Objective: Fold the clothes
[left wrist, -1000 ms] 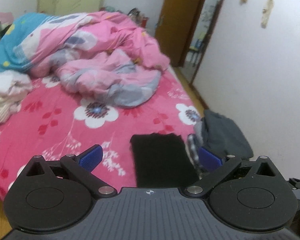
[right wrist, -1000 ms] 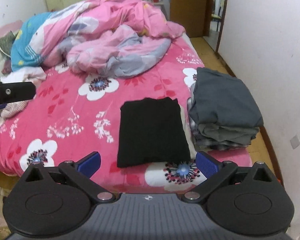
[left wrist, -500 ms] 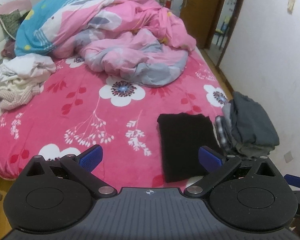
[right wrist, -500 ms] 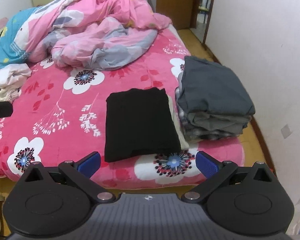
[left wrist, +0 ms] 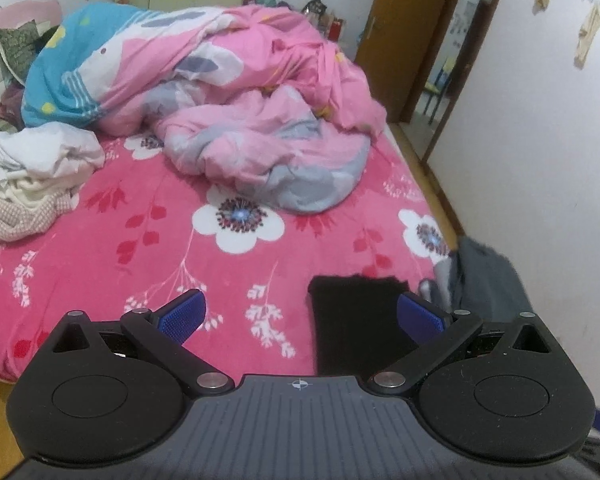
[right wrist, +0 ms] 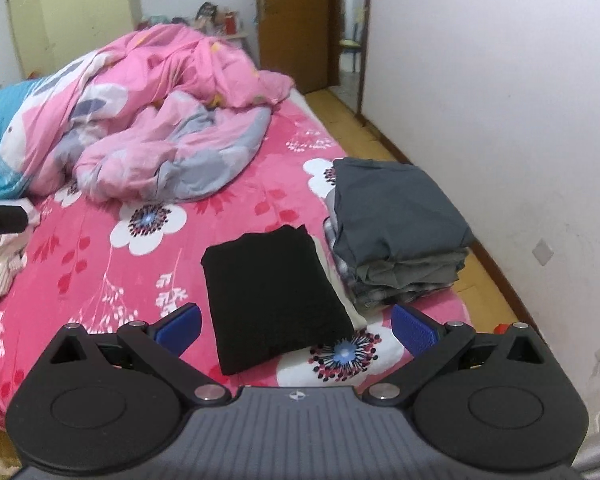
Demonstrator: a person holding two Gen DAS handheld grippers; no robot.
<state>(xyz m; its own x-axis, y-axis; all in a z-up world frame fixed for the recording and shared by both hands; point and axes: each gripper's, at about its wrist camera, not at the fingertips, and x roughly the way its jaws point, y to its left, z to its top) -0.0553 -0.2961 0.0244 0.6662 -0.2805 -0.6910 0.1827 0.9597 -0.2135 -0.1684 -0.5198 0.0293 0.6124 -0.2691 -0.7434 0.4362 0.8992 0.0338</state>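
The left gripper and right gripper are held with jaws spread wide, nothing being gripped, at lower frame centre.

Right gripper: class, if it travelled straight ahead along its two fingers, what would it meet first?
Most likely the folded black garment, which lies on the pink bedspread directly between the open fingers of the right gripper. Depth is unclear, so it might pass just above it.

- Crumpled pink quilt, far ahead of the tongs
- Flowered pink bedsheet, beneath them
- Brown door, beyond, right
- Green pillow, far left
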